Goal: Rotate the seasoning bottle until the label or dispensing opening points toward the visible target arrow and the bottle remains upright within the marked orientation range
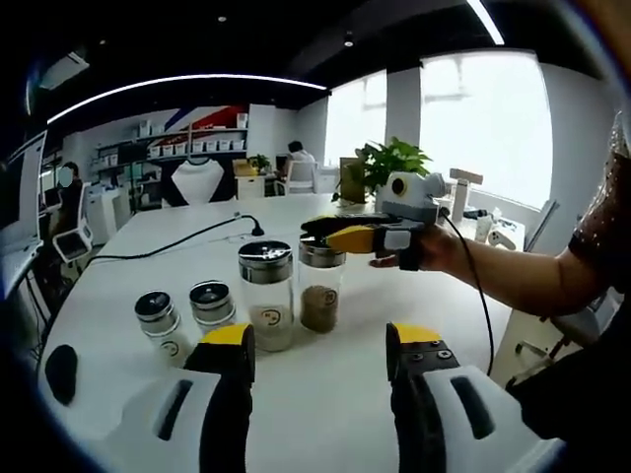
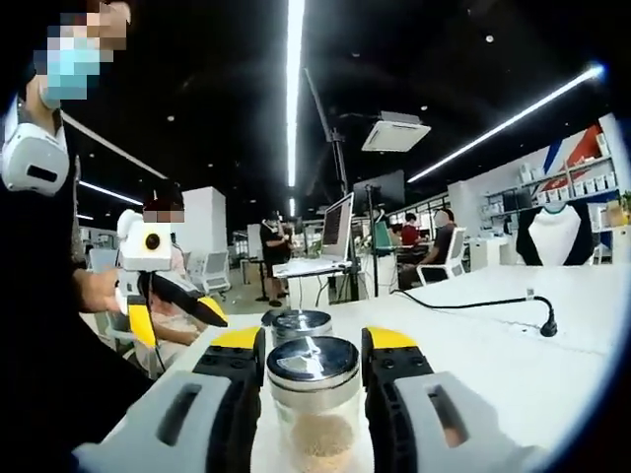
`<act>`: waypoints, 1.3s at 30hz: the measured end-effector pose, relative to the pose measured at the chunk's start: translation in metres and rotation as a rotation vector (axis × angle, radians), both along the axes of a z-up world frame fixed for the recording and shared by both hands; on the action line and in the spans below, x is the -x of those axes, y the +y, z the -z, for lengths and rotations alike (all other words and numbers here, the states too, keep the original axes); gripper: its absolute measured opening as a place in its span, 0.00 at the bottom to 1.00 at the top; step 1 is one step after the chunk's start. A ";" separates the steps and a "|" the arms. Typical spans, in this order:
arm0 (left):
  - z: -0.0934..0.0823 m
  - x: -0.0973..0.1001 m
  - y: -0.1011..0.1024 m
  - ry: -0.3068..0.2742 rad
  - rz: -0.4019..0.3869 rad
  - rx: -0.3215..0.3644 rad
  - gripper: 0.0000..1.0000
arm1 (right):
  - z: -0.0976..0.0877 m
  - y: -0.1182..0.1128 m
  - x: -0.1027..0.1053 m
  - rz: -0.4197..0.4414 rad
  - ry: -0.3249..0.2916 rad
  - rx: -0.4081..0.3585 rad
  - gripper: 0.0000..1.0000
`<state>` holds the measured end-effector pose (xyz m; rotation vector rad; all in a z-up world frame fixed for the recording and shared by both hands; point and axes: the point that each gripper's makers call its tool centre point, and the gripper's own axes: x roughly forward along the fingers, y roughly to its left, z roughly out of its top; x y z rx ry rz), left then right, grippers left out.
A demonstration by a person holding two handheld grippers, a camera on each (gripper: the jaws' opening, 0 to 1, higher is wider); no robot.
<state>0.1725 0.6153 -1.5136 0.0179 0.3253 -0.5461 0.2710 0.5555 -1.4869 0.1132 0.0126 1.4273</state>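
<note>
Left gripper [image 1: 320, 360] jaws apart, hovering over white desk [image 1: 335, 394], nothing between. Ahead: two short jars [image 1: 184, 313], tall jar [image 1: 266, 294], then seasoning bottle [image 1: 320, 283] upright. Right gripper [image 1: 330, 235] jaws flank its lid [image 2: 314, 361]; contact unclear.

Both grippers, left gripper [image 1: 317, 357] and right gripper [image 2: 314, 363], have white bodies with slotted black jaws capped in yellow, a black cable [image 1: 475, 281] trails from the right one, and the person wears a dark speckled sleeve [image 1: 603, 222].
</note>
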 end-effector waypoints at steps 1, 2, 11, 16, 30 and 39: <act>0.000 0.000 0.000 -0.001 -0.001 0.000 0.57 | 0.001 -0.001 -0.003 0.030 -0.003 0.029 0.36; 0.000 0.000 0.000 -0.002 -0.004 -0.003 0.57 | 0.002 -0.001 -0.003 0.040 -0.007 0.044 0.36; 0.002 0.002 0.003 -0.004 -0.026 -0.008 0.60 | -0.010 -0.011 0.015 0.170 -0.009 0.049 0.37; 0.005 0.008 0.011 -0.013 -0.044 -0.026 0.64 | -0.015 -0.017 0.034 0.264 -0.026 0.069 0.40; 0.018 0.028 0.067 -0.014 -0.250 -0.109 0.65 | 0.041 -0.032 0.085 0.773 0.128 0.399 0.70; 0.011 0.041 0.089 -0.063 -0.348 -0.080 0.80 | 0.026 -0.022 0.102 0.886 0.092 0.294 0.95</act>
